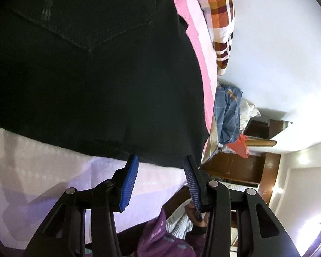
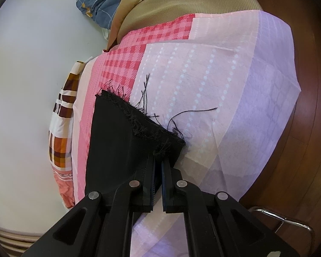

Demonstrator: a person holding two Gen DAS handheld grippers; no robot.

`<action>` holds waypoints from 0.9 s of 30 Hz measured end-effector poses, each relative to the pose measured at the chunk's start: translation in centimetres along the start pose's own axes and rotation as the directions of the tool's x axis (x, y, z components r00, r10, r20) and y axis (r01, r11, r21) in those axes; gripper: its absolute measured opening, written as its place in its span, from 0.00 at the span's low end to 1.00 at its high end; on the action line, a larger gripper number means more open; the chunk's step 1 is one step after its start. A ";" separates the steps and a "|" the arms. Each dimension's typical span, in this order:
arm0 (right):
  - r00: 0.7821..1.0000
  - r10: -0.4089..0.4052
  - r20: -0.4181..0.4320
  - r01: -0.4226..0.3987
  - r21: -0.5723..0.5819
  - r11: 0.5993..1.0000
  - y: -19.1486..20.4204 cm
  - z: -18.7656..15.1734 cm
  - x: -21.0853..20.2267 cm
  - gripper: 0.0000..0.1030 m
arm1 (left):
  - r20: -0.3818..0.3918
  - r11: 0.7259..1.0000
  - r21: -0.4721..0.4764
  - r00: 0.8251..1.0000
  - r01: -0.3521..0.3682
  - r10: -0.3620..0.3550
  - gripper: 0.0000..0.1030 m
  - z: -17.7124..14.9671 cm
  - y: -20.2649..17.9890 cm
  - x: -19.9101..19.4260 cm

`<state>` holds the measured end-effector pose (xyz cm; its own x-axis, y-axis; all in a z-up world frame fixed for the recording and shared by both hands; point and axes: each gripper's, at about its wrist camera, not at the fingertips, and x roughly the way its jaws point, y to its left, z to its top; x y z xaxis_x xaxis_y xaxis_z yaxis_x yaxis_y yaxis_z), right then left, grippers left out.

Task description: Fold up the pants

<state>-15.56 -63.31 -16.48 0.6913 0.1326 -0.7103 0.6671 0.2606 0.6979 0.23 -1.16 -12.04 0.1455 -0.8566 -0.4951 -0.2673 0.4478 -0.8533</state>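
Observation:
Black pants (image 1: pixel 96 81) lie on a pink and lilac bedsheet (image 1: pixel 42 171); a back pocket with stitching shows at the top in the left wrist view. My left gripper (image 1: pixel 161 162) is open, its blue pads (image 1: pixel 129 182) just short of the pants' near edge, holding nothing. In the right wrist view my right gripper (image 2: pixel 158 158) is shut on the frayed leg hem of the pants (image 2: pixel 122 132), held above the bedsheet (image 2: pixel 203 75), with loose black threads trailing.
A checked orange and brown pillow (image 1: pixel 221 17) lies at the bed's edge, also in the right wrist view (image 2: pixel 62 128). Blue checked cloth (image 1: pixel 229 111) and an orange cloth (image 1: pixel 239 147) lie beyond. Wooden bed frame (image 2: pixel 299 128) and a chrome bar (image 2: pixel 284 218) at right.

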 end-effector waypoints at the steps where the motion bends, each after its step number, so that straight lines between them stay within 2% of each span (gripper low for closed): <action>1: 1.000 0.000 0.000 0.000 0.000 1.000 0.0 0.0 0.0 0.02 | 0.013 1.000 -0.007 1.000 -0.013 0.013 0.44 0.3 0.1 0.0; 6: 1.000 0.006 -0.003 -0.005 0.010 1.000 0.1 -0.1 0.1 0.02 | -0.041 0.994 -0.108 0.999 -0.016 0.011 0.44 0.2 1.9 0.9; 9: 1.000 0.000 -0.002 0.000 0.004 1.000 0.1 -0.1 0.1 0.02 | -0.020 0.995 -0.098 1.000 -0.025 0.023 0.44 0.3 1.7 0.6; 13: 1.000 0.007 -0.003 -0.007 0.015 1.000 0.1 -0.2 0.1 0.02 | 0.017 0.990 -0.144 1.000 -0.004 0.006 0.44 1.0 2.0 0.4; 19: 1.000 0.012 -0.006 -0.012 0.019 1.000 0.0 -0.1 0.1 0.02 | 0.013 0.990 -0.138 1.000 -0.017 0.019 0.44 1.1 0.9 1.8; 24: 1.000 0.015 -0.008 -0.015 0.026 1.000 -0.2 0.0 0.1 0.02 | 0.022 0.981 -0.191 0.999 -0.023 0.028 0.44 0.5 1.4 1.4; 27: 1.000 0.014 -0.008 -0.013 0.026 1.000 -0.2 0.1 0.2 0.03 | 0.032 0.974 -0.225 0.999 0.028 -0.022 0.44 0.5 1.8 1.2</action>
<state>-15.53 -63.42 -16.68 0.6980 0.1443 -0.7015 0.6646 0.2342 0.7095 0.44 -1.21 -14.25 0.1816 -0.8574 -0.4815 -0.4703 0.3543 -0.8083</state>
